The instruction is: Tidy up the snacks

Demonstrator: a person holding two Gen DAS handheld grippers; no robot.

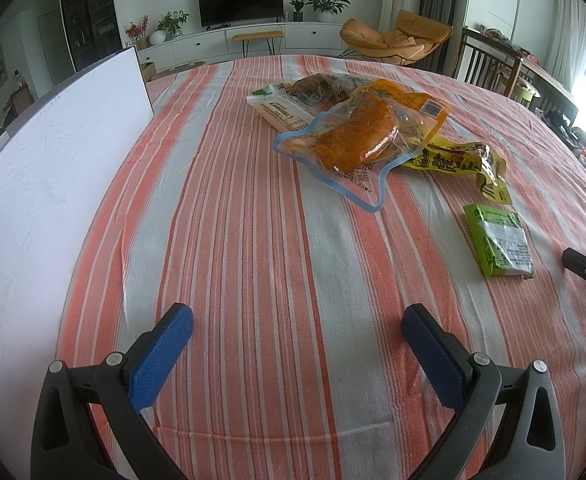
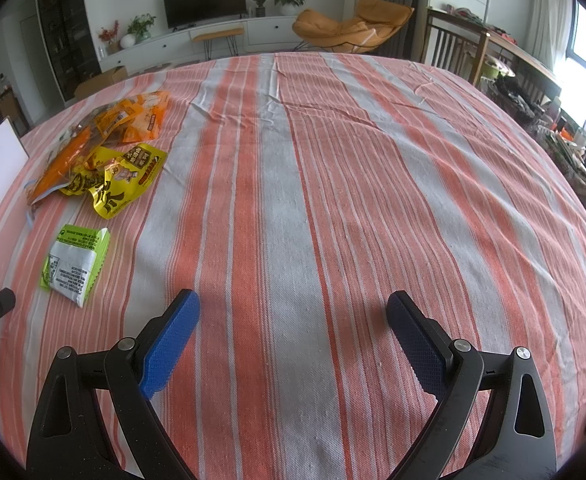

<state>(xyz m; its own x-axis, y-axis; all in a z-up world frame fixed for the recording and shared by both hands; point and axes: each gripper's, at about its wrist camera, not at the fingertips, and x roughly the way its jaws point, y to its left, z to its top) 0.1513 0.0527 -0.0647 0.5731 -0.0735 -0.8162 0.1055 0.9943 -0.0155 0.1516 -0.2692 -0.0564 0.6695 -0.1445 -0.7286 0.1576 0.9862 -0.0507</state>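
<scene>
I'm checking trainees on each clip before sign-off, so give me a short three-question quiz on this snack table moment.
1. True or false: the left hand-held gripper is shut on a snack.
2. Which packet lies alone, apart from the snack pile? A) the green and white packet B) the yellow packet C) the clear blue-edged bag
3. What stands at the left edge of the striped tablecloth?

Key: 1. False; both it and the right hand-held gripper are open and hold nothing. 2. A. 3. A white board.
</scene>
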